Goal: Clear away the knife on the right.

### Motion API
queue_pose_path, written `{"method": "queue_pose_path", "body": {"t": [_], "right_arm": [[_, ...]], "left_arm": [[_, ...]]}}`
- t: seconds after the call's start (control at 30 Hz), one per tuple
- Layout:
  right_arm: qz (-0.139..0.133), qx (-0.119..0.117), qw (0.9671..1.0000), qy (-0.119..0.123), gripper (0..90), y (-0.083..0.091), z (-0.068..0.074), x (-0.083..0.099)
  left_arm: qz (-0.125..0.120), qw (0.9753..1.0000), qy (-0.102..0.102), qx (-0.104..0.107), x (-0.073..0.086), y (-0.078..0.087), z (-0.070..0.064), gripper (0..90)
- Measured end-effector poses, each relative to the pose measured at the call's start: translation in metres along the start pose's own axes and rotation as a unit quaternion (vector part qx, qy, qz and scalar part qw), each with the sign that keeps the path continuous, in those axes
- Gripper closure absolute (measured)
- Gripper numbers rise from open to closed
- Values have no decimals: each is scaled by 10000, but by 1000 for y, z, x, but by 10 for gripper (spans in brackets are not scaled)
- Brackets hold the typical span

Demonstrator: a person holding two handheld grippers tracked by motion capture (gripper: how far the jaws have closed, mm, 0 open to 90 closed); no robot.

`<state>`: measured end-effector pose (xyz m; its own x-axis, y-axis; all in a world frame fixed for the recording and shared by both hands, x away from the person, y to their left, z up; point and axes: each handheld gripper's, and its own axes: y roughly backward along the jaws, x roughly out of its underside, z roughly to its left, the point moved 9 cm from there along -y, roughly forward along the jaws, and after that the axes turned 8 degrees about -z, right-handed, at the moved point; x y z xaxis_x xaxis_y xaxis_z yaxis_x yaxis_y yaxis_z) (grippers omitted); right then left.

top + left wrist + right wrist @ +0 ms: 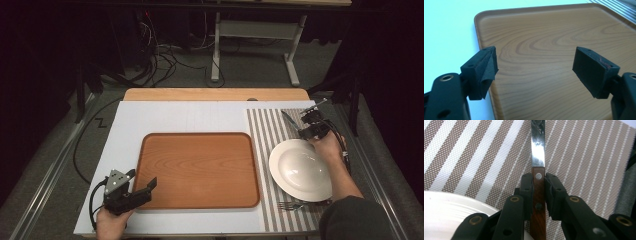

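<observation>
A knife with a wooden handle [538, 202] and a steel blade [538, 147] sits clamped between the jaws of my right gripper [538, 185], above the striped placemat [584, 162]. From above, that gripper [306, 126] is at the far right of the table, just beyond a white plate [300, 169], with the blade [289, 119] pointing away. My left gripper [142, 184] rests at the near left corner of a wooden tray [200, 167]. Its jaws stand wide apart over the tray's edge [477, 30], with nothing between them.
A fork [290, 205] lies on the placemat [267, 130] near the front edge, beside the plate. The plate's rim [451, 200] is close under my right gripper. White board [165, 117] covers the table around the tray. Cables and a stand sit on the floor beyond.
</observation>
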<state>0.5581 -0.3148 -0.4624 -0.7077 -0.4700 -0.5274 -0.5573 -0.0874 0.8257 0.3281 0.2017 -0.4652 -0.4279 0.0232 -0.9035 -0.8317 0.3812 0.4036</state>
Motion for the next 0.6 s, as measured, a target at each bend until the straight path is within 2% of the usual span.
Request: {"method": "queue_pose_path", "body": {"t": [0.1, 0.27, 0.6], "right_arm": [[-22, 101, 9999, 38, 780, 6, -5, 0], [-90, 130, 9998, 93, 781, 12, -5, -1], [-133, 92, 9998, 74, 781, 22, 2, 1]], "left_arm": [[10, 10000, -4, 4, 0, 0, 0, 211], [-4, 10000, -2, -13, 0, 0, 0, 211], [0, 10000, -32, -18, 0, 0, 0, 211]]}}
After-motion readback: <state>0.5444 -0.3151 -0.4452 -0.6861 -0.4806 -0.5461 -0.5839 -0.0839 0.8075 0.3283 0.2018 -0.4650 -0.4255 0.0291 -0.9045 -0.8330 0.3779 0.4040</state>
